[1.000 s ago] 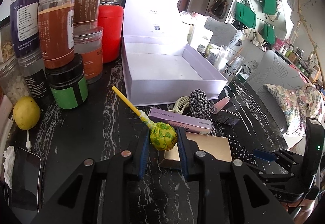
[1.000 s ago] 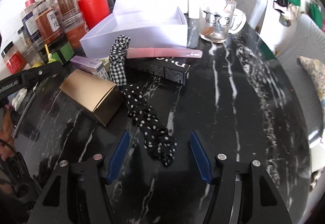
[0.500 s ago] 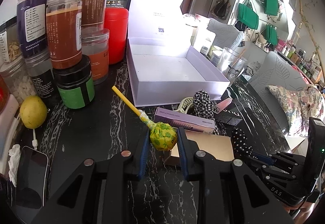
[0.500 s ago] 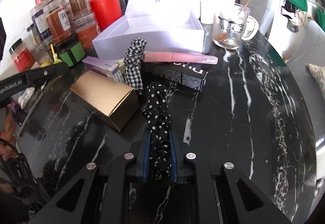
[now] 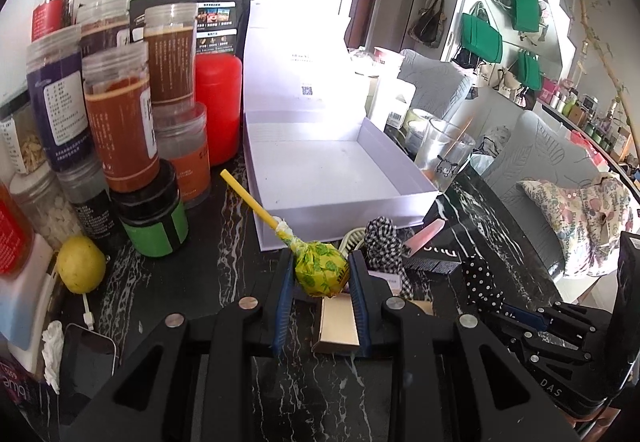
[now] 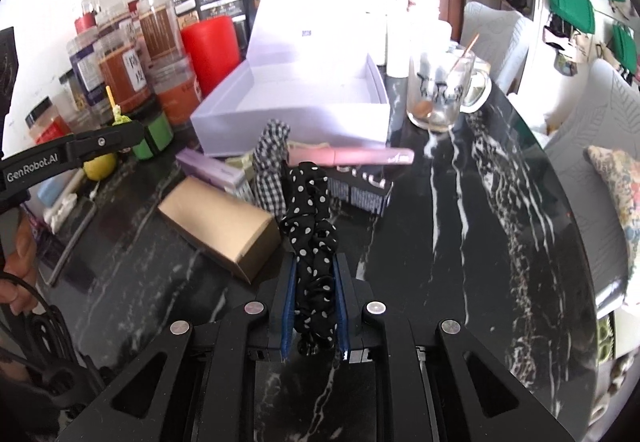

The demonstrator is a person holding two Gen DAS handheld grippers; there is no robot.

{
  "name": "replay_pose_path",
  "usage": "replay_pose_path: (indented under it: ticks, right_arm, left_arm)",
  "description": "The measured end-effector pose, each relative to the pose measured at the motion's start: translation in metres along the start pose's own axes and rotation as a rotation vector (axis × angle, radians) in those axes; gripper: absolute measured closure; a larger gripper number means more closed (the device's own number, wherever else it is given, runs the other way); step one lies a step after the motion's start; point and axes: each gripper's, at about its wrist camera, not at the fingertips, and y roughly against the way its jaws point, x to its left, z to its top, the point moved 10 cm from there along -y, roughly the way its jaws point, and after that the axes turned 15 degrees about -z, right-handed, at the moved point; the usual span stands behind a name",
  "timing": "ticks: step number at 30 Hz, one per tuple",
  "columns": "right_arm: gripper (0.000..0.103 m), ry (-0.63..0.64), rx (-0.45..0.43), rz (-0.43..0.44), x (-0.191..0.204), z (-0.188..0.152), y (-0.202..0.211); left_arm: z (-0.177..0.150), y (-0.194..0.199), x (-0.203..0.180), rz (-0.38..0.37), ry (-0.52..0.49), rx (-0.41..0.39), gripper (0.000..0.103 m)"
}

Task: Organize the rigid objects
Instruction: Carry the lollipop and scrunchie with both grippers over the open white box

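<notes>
My left gripper (image 5: 320,274) is shut on a lollipop (image 5: 320,274) in a yellow-green wrapper, its yellow stick pointing up and left, held above the table in front of the open white box (image 5: 328,169). My right gripper (image 6: 314,278) is shut on a black polka-dot scrunchie (image 6: 310,226) and holds it off the table; the scrunchie also shows in the left wrist view (image 5: 480,282). A gold box (image 6: 220,226), a lilac box (image 6: 212,169), a checked scrunchie (image 6: 270,161), a pink tube (image 6: 352,155) and a black box (image 6: 360,193) lie between the grippers and the white box (image 6: 296,101).
Jars (image 5: 120,121), a red canister (image 5: 218,105) and a green-labelled tub (image 5: 156,226) crowd the left. A lemon (image 5: 82,264) and a phone (image 5: 86,358) lie near left. A glass mug (image 6: 444,93) stands right of the box. The table edge (image 6: 580,242) curves at right.
My right gripper closed on the polka-dot scrunchie and lifted it. My left gripper rose and moved toward the white box with the lollipop held.
</notes>
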Motion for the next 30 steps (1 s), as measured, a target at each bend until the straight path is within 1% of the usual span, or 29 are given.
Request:
replay_pose_path:
  ticks: [9, 17, 30]
  right_arm:
    - [0.086, 0.009, -0.053, 0.013, 0.002, 0.032, 0.012]
    - [0.086, 0.017, -0.091, 0.026, 0.002, 0.062, 0.015]
    - [0.086, 0.040, -0.123, 0.026, 0.004, 0.111, -0.001]
  left_arm:
    - [0.031, 0.007, -0.007, 0.009, -0.030, -0.033, 0.077]
    - [0.053, 0.005, -0.009, 0.011, -0.042, -0.050, 0.077]
    - [0.091, -0.018, 0.000, 0.011, -0.041, -0.058, 0.077]
